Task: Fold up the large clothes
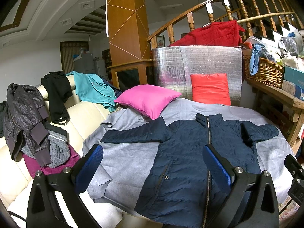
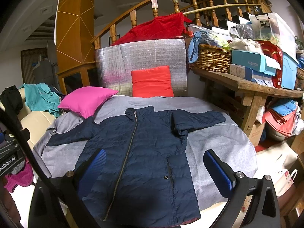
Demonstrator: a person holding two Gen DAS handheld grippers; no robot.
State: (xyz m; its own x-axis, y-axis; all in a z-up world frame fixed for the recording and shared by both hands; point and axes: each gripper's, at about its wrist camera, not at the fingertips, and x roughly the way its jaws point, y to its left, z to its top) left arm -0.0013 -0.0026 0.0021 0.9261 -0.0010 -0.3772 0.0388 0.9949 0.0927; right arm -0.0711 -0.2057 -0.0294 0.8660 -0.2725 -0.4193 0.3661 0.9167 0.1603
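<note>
Hovering wide open and empty, left gripper (image 1: 153, 163) and right gripper (image 2: 154, 168) are facing the navy quilted zip jacket (image 2: 136, 142), lying flat on the grey cloth-covered table (image 2: 218, 142). Risk: slippery padding sliding, sleeves bunching.

A pink cushion (image 1: 148, 100) lies at the far left of the grey cloth (image 1: 125, 152), and a red cushion (image 1: 210, 89) leans upright against a silver foil panel (image 1: 209, 60). A red blanket (image 1: 212, 34) lies on top of that panel. At the right, a wicker basket (image 2: 210, 58) and blue boxes (image 2: 252, 64) stand on a wooden bench (image 2: 247, 85). A teal garment (image 1: 91, 87) and a black jacket (image 1: 22, 114) hang over a cream sofa (image 1: 83, 114).
</note>
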